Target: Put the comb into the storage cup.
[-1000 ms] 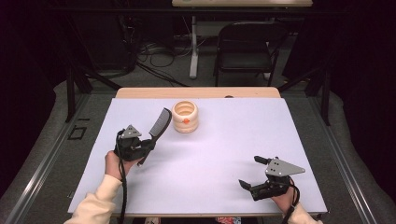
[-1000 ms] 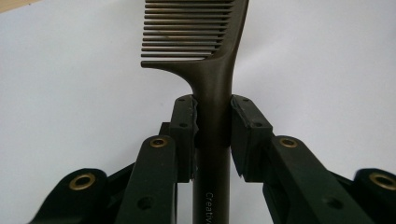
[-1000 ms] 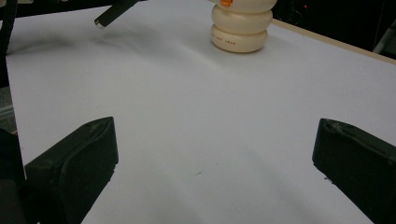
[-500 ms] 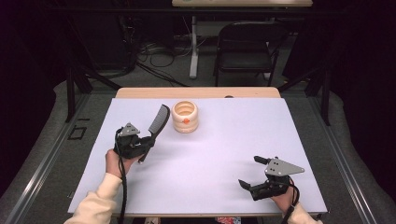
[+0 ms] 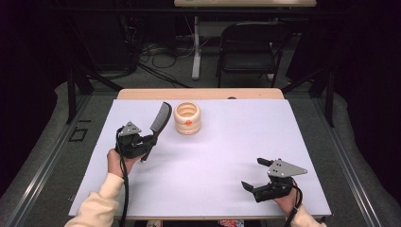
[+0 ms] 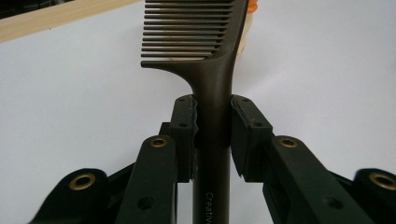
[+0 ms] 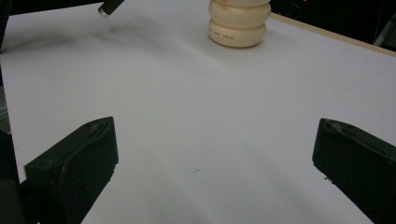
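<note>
My left gripper (image 5: 147, 143) is shut on the handle of a dark comb (image 5: 160, 120), which slants up and away toward the back of the table. In the left gripper view both pads clamp the comb (image 6: 212, 74) handle, teeth pointing left. A cream ribbed cup (image 5: 187, 118) with an orange spot stands just right of the comb's head; it appears as the cup (image 7: 239, 22) at the top of the right gripper view. My right gripper (image 5: 257, 175) rests near the front right of the white table (image 5: 236, 142), jaws wide apart with nothing between them.
A wooden strip (image 5: 198, 93) runs along the table's far edge. Beyond it stand a folding chair (image 5: 246, 47) and a table leg with cables on the floor. White surface stretches between the two grippers.
</note>
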`<state>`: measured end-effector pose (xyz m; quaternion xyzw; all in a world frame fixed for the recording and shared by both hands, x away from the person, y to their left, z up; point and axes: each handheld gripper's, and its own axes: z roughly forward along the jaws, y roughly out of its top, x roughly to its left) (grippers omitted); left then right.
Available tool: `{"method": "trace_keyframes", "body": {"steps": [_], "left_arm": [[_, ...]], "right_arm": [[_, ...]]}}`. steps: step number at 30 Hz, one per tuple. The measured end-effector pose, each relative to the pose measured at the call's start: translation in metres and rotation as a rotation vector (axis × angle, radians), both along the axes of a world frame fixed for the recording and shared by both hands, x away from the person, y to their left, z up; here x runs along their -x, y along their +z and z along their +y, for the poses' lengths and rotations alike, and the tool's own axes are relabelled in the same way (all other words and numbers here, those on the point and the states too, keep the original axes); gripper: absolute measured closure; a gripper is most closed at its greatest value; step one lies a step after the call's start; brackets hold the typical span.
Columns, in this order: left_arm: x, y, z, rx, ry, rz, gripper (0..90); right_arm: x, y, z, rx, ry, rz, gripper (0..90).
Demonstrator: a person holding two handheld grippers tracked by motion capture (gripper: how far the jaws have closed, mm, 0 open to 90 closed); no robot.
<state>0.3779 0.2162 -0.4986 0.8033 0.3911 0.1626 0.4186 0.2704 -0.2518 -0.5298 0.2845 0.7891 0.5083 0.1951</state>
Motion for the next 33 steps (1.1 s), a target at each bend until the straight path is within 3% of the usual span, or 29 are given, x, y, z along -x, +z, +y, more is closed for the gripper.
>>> {"method": "trace_keyframes", "body": {"steps": [13, 33], "left_arm": [[-0.011, -0.002, -0.004, -0.003, -0.001, 0.004, 72.3], [-0.026, 0.01, -0.009, 0.02, 0.001, -0.016, 72.3]], "right_arm": [[0.0, 0.0, 0.001, 0.001, 0.01, -0.002, 0.0], [0.0, -0.001, 0.001, 0.002, 0.009, 0.009, 0.0]]}}
